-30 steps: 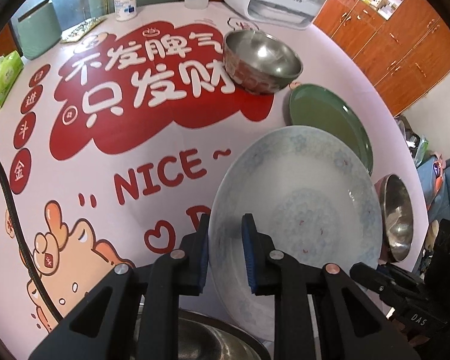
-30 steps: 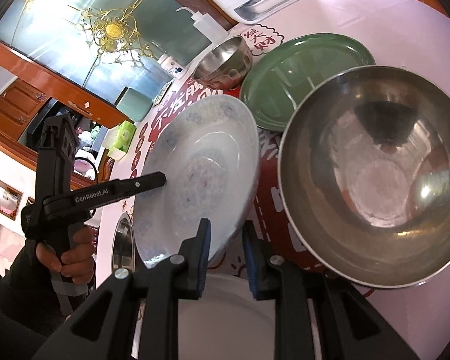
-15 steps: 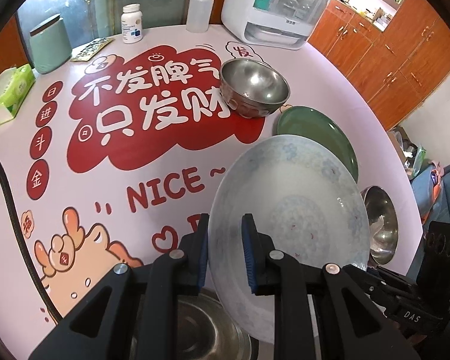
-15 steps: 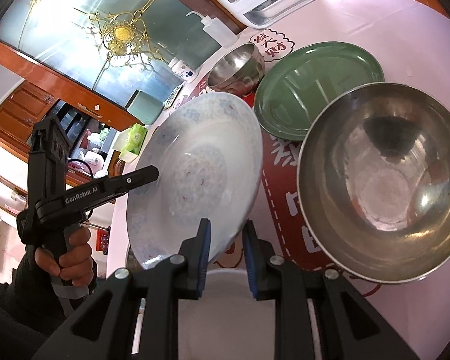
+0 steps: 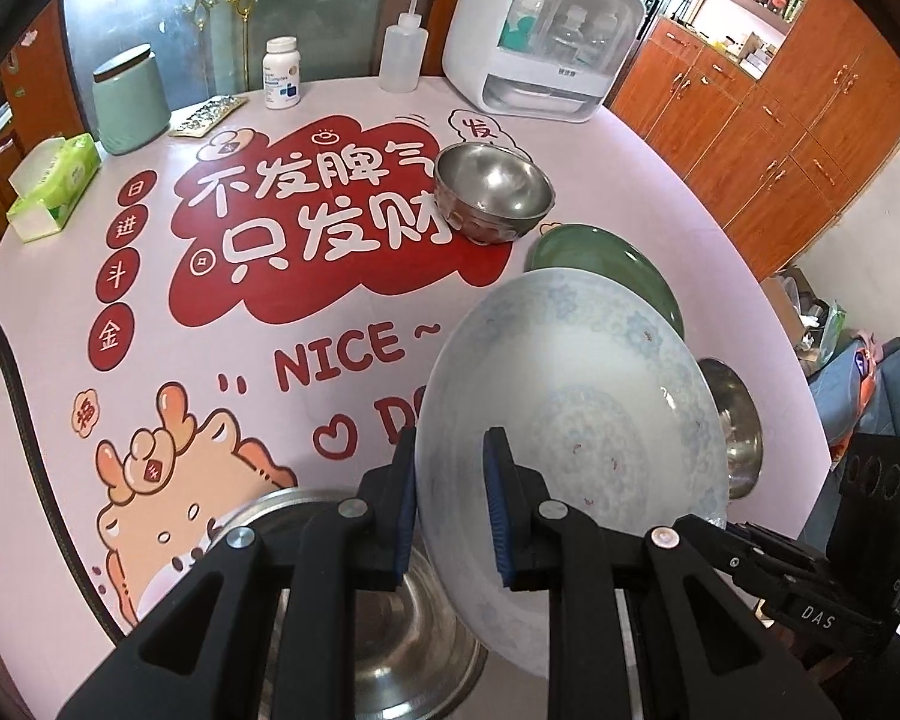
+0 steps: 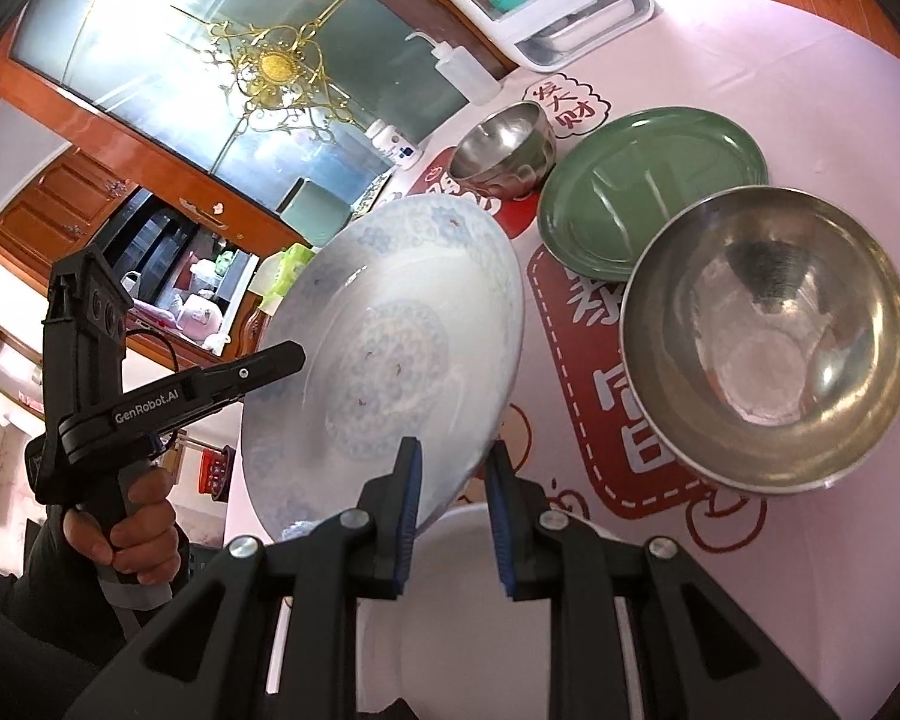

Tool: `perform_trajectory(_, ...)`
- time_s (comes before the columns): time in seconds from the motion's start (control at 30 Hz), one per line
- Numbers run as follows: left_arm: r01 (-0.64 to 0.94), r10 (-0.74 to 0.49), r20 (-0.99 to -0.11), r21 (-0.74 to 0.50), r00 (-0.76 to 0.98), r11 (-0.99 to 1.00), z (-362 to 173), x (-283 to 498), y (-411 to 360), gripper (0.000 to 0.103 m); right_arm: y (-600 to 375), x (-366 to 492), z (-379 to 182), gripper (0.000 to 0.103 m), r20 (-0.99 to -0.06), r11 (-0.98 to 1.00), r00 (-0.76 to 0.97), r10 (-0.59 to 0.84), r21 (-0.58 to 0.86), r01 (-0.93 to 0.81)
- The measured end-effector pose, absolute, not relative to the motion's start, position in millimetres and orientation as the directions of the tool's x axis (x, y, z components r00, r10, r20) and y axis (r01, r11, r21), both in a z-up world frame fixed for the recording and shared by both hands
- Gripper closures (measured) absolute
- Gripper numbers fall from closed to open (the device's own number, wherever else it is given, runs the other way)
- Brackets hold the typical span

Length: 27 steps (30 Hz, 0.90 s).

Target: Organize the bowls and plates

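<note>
Plate (image 5: 570,420) lifted higher off table (image 5: 330,324) since earlier; left tool (image 5: 450,504) and right tool (image 6: 450,510) both clamp rim. Carry step; next, lower onto green plate (image 6: 648,192), judged.

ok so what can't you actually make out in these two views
- Steel bowl under the left tongs, left view: mostly hidden by the tong arms and the patterned plate.
- White dish below the right tongs, right view: arms cover most of it, so plate or bowl is unclear.
- Big steel bowl, left view: only a sliver shows behind the plate.
- Pill bottle label, left view: too small to read.
</note>
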<state>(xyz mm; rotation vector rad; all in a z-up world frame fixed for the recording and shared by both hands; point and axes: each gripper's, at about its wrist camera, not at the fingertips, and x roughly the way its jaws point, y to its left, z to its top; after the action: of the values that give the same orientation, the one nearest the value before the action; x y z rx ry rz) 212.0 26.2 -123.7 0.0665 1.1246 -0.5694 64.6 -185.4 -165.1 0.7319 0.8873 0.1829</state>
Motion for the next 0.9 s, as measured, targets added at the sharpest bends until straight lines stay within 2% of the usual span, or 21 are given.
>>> perform_trajectory(0.47,0.470,-0.398,-0.849,-0.209,0.347,0.857,-101,157,33,0.085,-183,17,-146,0.082,-0.612,0.752,0.666,0.427,0.650,0.115)
perform_trajectory(0.9,0.474,-0.406,-0.859,-0.229,0.313,0.850,-113,93,40,0.085,-182,-30,-138,0.082,-0.649,0.776,0.646,0.401,0.616,0.137)
